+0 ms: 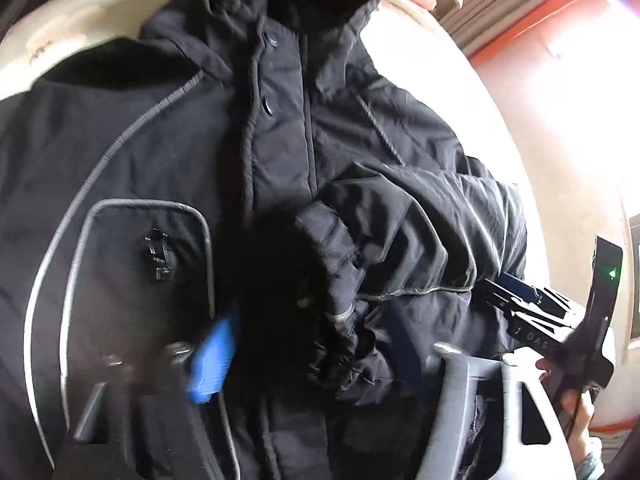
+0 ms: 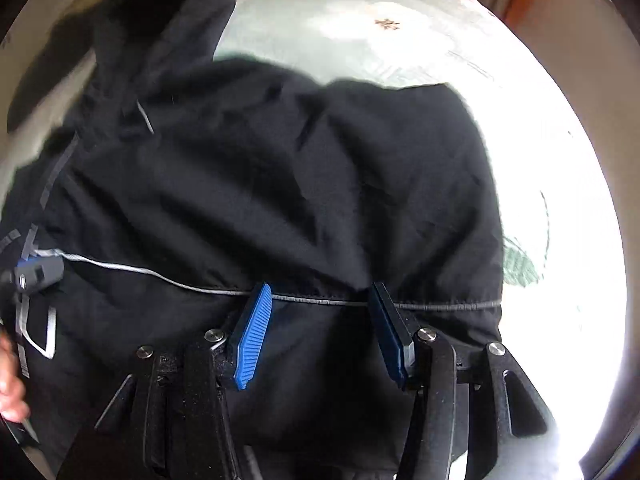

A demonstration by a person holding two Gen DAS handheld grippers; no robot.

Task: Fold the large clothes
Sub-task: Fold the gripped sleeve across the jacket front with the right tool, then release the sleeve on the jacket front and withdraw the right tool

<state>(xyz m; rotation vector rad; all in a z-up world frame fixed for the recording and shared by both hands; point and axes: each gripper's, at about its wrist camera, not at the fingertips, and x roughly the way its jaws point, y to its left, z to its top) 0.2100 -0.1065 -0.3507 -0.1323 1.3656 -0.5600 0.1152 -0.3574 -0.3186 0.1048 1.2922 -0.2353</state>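
A black hooded jacket [image 1: 280, 152] lies front-up on a pale bench [image 2: 400, 32], one sleeve [image 1: 420, 224] already drawn across its chest, its cuff resting near the snap placket. The right gripper [image 2: 320, 332] points down at the sleeve fabric, its blue pads [image 2: 252, 336] standing partly apart on either side of a grey piped seam [image 2: 320, 301]; whether they pinch any cloth cannot be told. The left gripper [image 1: 320, 360] hovers low over the jacket's front beside a piped chest pocket [image 1: 140, 264], jaws partly open, one blue pad blurred and nothing visibly held. The step in hand appears to be settling the folded sleeve. Done well, it likely means laying the sleeve flat and square to the placket, smoothing the bunched cuff before letting go so padding does not spring back.
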